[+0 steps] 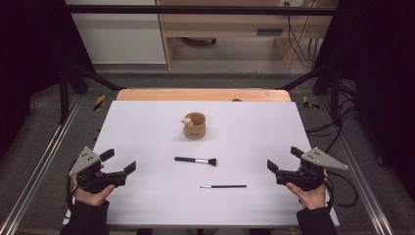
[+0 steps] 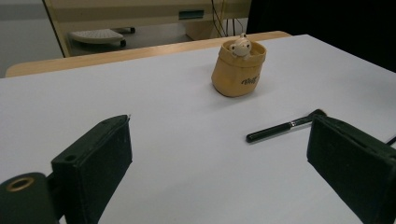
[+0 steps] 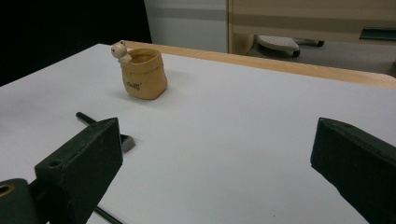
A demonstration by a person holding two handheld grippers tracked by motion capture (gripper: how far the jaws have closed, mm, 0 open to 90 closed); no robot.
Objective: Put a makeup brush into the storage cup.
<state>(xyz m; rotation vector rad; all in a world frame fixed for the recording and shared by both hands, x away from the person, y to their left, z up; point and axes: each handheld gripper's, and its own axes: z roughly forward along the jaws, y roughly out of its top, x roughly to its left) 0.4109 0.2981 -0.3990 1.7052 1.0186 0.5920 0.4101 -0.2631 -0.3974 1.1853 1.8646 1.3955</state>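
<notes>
We hold the left gripper (image 1: 120, 165) and right gripper (image 1: 282, 163) with jaws apart, empty. The brush (image 1: 195, 160) lies mid-frame, the thin brush (image 1: 223, 186) just below: light, stiff, slippery; best pinched mid-handle. The cup (image 1: 194, 125) stands above; open table (image 1: 147, 127) all around.

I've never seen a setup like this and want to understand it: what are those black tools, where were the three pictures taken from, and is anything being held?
A person sits at a white table, holding a two-jaw gripper in each hand. One camera looks down from above; the other two ride on the grippers, looking out between their black jaws. The left gripper and right gripper are both open and hold nothing. On the table stand a tan pot with a small figure on its rim, a thick makeup brush and, nearer the person, a thin brush.
</notes>
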